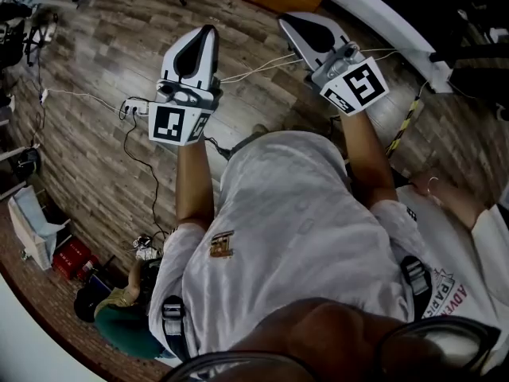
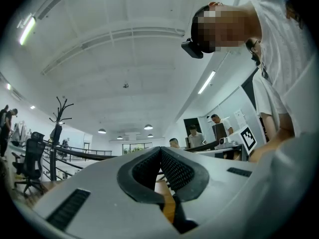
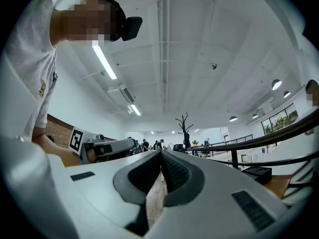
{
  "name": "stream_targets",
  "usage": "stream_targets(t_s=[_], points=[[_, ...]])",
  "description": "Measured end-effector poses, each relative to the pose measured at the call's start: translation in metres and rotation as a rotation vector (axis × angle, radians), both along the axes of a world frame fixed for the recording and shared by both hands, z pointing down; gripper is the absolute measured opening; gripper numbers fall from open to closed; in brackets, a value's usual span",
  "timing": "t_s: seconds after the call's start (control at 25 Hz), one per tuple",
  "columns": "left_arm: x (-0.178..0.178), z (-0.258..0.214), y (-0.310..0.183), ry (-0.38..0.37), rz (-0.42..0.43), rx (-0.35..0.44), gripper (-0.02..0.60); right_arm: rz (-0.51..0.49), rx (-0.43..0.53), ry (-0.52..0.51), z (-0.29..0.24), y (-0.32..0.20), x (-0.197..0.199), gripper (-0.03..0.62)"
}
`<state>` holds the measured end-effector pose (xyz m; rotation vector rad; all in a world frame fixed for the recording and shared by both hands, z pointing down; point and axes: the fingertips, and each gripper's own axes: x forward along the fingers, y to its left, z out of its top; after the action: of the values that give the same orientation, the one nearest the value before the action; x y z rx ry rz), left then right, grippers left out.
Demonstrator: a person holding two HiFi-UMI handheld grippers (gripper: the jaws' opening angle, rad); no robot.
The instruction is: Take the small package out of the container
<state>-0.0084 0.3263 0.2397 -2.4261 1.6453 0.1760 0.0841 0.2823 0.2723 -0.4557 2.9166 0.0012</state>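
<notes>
No container or small package shows in any view. In the head view my left gripper (image 1: 208, 30) and right gripper (image 1: 283, 19) are held out in front of my chest over the wooden floor (image 1: 95, 46), side by side and apart. Both point away from me. The left gripper view shows the left gripper (image 2: 160, 149) shut with its dark pads together and nothing between them. My right gripper (image 3: 161, 153) is likewise shut and empty. Both gripper views look up at the ceiling and across an office.
Cables (image 1: 87, 95) trail over the floor. A white table edge (image 1: 390, 22) runs at the upper right. Bags and boxes (image 1: 40, 233) lie at the lower left. Another person (image 1: 465, 209) stands at my right. A coat stand (image 2: 59, 118), an office chair (image 2: 30, 163) and a railing (image 3: 279, 133) stand further off.
</notes>
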Motion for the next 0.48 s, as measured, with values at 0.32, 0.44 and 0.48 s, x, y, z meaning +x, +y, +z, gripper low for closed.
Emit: stream_targets(t_s=[0.32,0.44,0.48], points=[[0.028,0.004,-0.051,-0.018,-0.010,0.014,0.018,0.009,0.012,-0.017,0.005,-0.055,0.038,0.031],[0.043,0.008,-0.063,-0.019,-0.022,0.014,0.018,0.006,0.009,-0.016,0.011,-0.068,0.057,0.031],[0.047,0.009,-0.067,-0.019,-0.026,0.014,0.018,0.003,0.007,-0.014,0.013,-0.073,0.061,0.031]])
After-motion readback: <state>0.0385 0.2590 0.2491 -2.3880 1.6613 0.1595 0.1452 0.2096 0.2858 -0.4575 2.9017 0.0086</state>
